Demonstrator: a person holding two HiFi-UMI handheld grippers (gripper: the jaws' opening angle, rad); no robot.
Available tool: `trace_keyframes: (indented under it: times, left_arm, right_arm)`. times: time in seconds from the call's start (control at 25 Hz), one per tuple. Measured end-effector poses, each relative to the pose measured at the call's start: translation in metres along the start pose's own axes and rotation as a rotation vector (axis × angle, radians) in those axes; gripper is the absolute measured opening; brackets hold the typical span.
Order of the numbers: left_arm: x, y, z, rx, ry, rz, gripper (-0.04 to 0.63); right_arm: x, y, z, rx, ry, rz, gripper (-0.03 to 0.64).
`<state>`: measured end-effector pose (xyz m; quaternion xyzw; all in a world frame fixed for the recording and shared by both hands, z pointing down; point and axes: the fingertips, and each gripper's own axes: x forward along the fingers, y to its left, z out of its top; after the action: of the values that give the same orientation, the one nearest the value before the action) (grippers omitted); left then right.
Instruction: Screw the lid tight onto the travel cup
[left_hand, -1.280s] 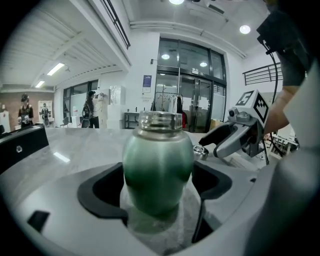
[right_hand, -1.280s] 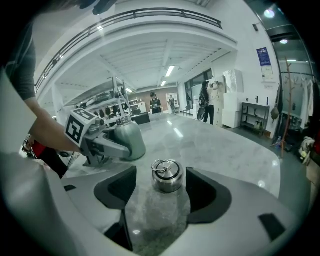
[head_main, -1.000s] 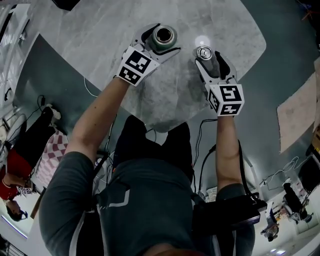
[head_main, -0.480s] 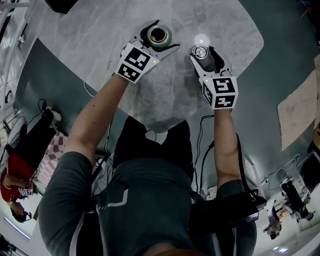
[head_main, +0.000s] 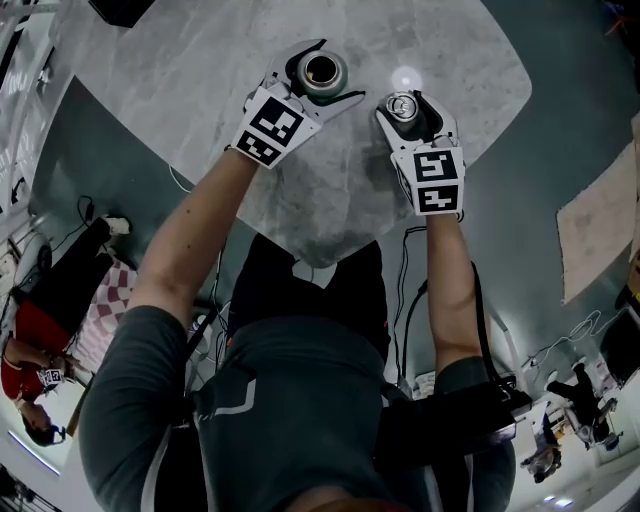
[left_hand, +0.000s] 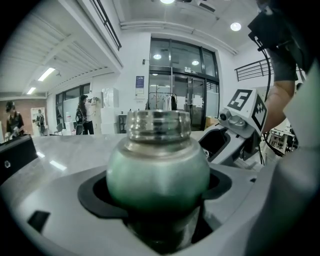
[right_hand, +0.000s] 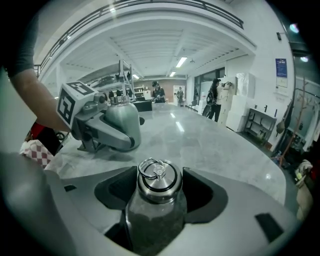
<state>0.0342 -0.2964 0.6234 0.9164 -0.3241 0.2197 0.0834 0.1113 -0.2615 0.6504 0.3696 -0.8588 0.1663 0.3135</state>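
While the left gripper (head_main: 318, 75) has its two jaws closed around the green body of the one travel cup (left_hand: 157, 170), the right gripper (head_main: 408, 105) clamps its two jaws on the single lid (right_hand: 159, 181), a steel cap with one small ring on top and a dark part below it. Both grippers are over the one grey marble table (head_main: 200, 80), each carrying one marker cube, two in all: the left cube (head_main: 270, 127) and the right cube (head_main: 433, 180). Upright in the left jaws, the cup has a bare, open threaded neck. Also upright, the lid is just to the right of the cup, near it but apart, not on the neck.
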Motion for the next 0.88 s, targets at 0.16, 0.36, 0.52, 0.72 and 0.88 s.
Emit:
trace_keyframes:
  times: [0.16,0.36,0.52,0.72,0.88]
  left_arm:
    - [0.0018,-0.0002,0.0034,0.019,-0.010,0.023,0.414]
    - [0.0033,-0.0005,0.0052,0.022,-0.020,0.030,0.414]
    - [0.0043,0.0001,0.0058,0.018,-0.035,0.047,0.414]
    - [0.0023,0.0064,0.0027,-0.024,-0.039,0.058,0.413]
    - [0.0028,0.0064,0.0020,-0.015,-0.017,0.062,0.402]
  right_arm:
    - [0.0009,-0.0016,-0.0017,0.008,0.013,-0.006,0.287]
    - [0.0032,0.0005,-0.0032,0.000,0.020,-0.012,0.278]
    - [0.0044,-0.0004,-0.0037,0.006,0.019,-0.015,0.276]
    - [0.0057,-0.0002,-0.0031,0.004,0.018,-0.009,0.276]
    - [0.0044,-0.0026,-0.0032,0.017,0.022,-0.013,0.276]
